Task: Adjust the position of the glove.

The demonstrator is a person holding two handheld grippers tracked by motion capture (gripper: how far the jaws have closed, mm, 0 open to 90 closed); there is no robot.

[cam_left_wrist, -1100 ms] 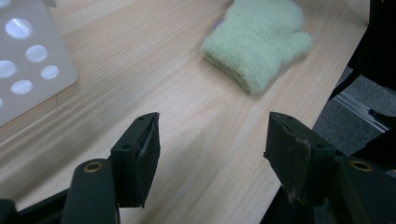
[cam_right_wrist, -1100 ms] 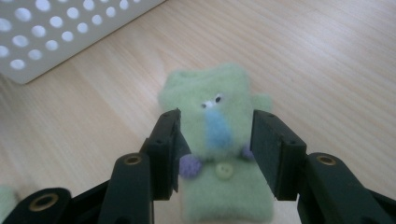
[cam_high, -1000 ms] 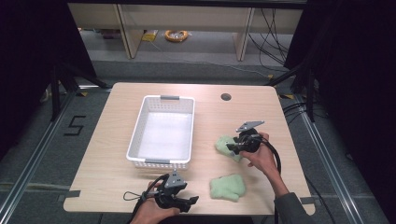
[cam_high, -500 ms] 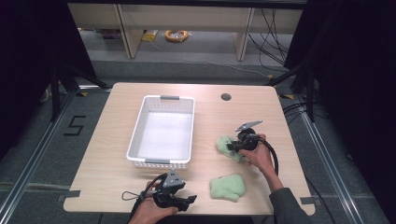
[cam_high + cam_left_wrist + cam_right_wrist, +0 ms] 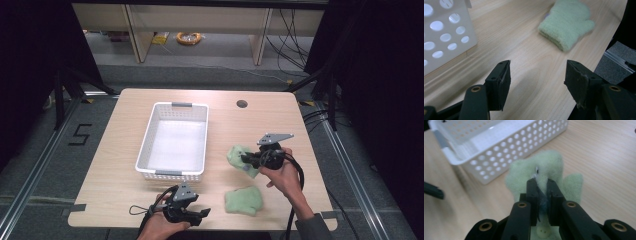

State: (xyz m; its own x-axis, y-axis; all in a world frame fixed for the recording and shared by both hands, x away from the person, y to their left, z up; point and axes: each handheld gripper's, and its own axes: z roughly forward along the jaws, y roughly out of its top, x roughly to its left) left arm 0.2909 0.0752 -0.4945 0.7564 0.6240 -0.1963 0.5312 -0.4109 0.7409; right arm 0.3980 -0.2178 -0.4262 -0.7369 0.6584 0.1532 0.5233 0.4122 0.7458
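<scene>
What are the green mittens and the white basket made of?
The two green mittens look like soft fleece or plush: fuzzy, matte nap. The white basket looks like hard moulded plastic: smooth, slightly glossy walls punched with round holes.

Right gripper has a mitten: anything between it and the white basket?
Nothing visible does. The right gripper is shut on the green mitten, and bare table separates it from the empty white basket.
</scene>
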